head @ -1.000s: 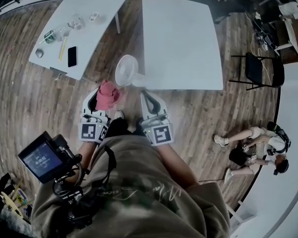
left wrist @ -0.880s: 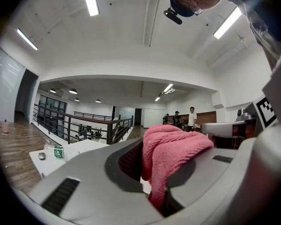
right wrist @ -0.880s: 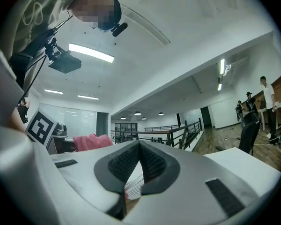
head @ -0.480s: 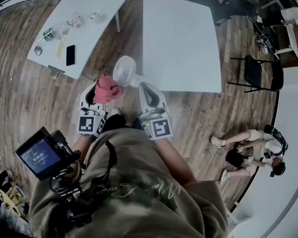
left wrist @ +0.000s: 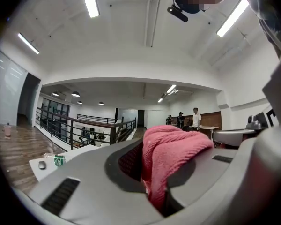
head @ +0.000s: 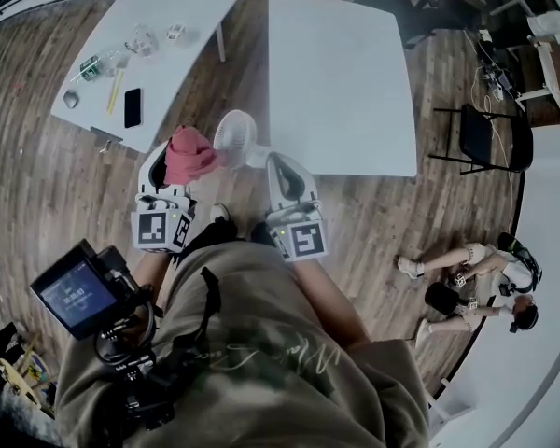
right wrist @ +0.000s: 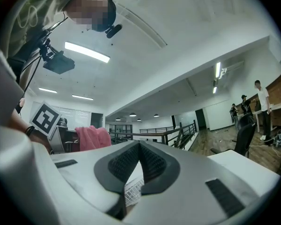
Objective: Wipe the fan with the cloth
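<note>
The left gripper [head: 171, 168] was clenched on a crumpled pink knitted cloth [head: 189, 154]. In the left gripper view the cloth filled the gap between the two grey pads and bulged out past their tips. The cloth's right edge lay against, or just beside, the rim of the small white round-headed fan [head: 234, 136]; contact could not be told.

The fan was at the near-left corner of the large white rectangular table [head: 341, 73]. Its head reached out past the table's left edge, over the brown wooden plank floor [head: 37, 185]. Whether its foot rested on the table top could not be told.

The right gripper [head: 273, 163] pointed at the fan's foot from the near side. Its jaws were drawn together with the pads meeting at the tips. A bit of white grille showed in the slit below the pads, and whether anything was pinched there could not be told.

Behind the fan the big table top lay bare out to its far edge. A strip of floor ran between this table and the smaller white table [head: 182, 3] on the left. That table's near corner came just beside the cloth, with a black phone [head: 132, 106] near that edge. A black chair [head: 490, 133] stood well apart on the right.
</note>
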Motion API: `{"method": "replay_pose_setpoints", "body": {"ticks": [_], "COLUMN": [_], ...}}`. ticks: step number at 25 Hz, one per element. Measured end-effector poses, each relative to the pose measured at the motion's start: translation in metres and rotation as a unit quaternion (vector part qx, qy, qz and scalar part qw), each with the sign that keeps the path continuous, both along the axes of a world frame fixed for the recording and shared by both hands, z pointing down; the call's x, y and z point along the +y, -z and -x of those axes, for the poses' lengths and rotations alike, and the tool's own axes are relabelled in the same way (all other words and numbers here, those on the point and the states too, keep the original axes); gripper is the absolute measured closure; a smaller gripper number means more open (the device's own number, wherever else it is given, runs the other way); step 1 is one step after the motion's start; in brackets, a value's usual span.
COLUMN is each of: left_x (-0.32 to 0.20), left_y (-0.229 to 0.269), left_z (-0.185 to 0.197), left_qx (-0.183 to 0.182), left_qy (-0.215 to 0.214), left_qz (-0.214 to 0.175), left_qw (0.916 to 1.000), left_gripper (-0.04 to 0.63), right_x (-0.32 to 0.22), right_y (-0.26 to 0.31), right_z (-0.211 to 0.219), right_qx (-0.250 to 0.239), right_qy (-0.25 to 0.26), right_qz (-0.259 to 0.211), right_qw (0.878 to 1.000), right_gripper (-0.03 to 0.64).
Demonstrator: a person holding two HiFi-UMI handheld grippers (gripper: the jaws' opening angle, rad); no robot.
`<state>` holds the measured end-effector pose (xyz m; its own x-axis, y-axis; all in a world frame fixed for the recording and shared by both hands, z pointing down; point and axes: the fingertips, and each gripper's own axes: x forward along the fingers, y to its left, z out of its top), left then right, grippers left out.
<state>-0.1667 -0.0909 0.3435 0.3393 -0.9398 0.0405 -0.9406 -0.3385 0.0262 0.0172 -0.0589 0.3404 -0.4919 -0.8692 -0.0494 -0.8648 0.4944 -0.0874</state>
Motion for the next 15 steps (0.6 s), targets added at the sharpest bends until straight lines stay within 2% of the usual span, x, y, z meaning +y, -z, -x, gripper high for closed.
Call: {"method": "replay_pose_setpoints", "body": {"ticks": [6, 10, 15], "left_x": [-0.006, -0.012, -0.016], "left_y": [-0.009, -0.007, -0.018], "left_z": [-0.014, -0.039, -0.065], "left_qx": [-0.016, -0.023, -0.016], "left_qy": [-0.009, -0.037, -0.066], "left_qz": [0.012, 0.001, 0.01], "left_qw": [0.9998, 0.999, 0.9976], "left_gripper": [0.535, 0.535, 0.535], "right_x": [-0.001, -0.004, -0.005], "right_y": [0.006, 0.009, 0.014], "right_z": [0.004, 0.001, -0.006], "right_qx": [-0.001, 0.002, 0.005], "right_qy": [0.007, 0.002, -0.006], "right_qz": [-0.01, -0.01, -0.008], "right_qw": [1.0, 1.0, 1.0], "right_gripper": [0.604, 0.604, 0.604]}}
